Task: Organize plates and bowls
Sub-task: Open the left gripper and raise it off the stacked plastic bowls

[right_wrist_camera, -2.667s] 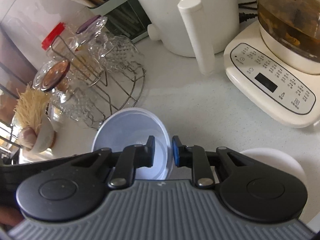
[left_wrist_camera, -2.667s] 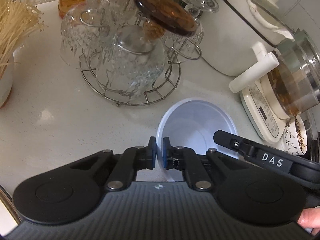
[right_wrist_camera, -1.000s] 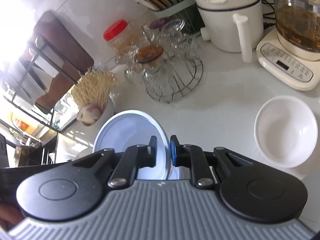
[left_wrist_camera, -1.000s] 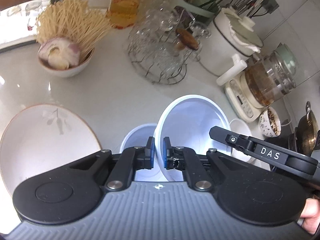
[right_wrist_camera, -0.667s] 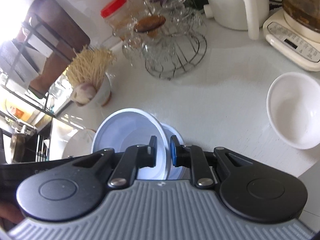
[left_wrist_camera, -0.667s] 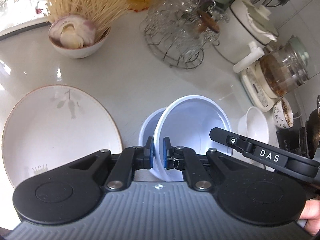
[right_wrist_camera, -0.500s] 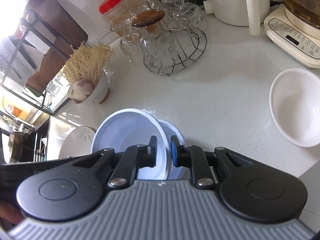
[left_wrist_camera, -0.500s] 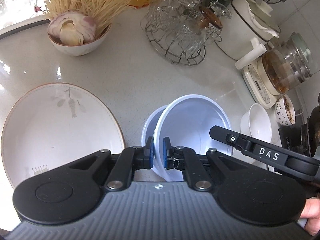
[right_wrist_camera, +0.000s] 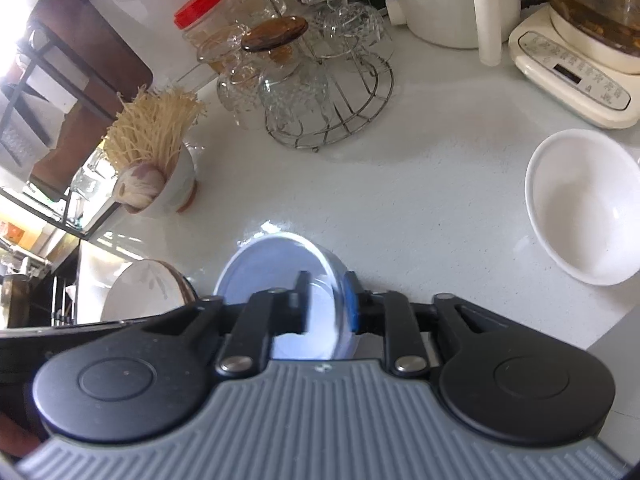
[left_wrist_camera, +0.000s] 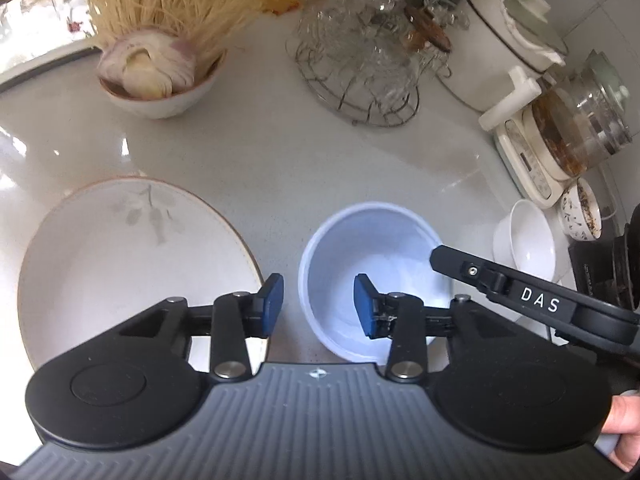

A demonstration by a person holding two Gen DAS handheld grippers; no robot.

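A pale blue bowl [left_wrist_camera: 372, 256] sits nested in a second blue bowl on the white counter; it also shows in the right wrist view [right_wrist_camera: 280, 268]. My left gripper [left_wrist_camera: 319, 306] is open, its fingers straddling the bowl's left rim without pinching it. My right gripper [right_wrist_camera: 326, 308] is open a little, its fingers on either side of the bowl's right rim, apart from it. A large white plate with a leaf print [left_wrist_camera: 120, 264] lies to the left of the bowls and shows in the right wrist view [right_wrist_camera: 144, 288]. A white bowl [right_wrist_camera: 584, 204] stands at the right.
A wire rack of upturned glass cups [left_wrist_camera: 360, 52] stands at the back. A bowl with noodles and an onion [left_wrist_camera: 156, 68] is at the back left. A white pot [left_wrist_camera: 504, 40], a tea kettle on its base [left_wrist_camera: 560, 140] and a small patterned bowl [left_wrist_camera: 580, 212] line the right.
The blue bowl came down into the second blue bowl. Both grippers opened and let go of its rim.
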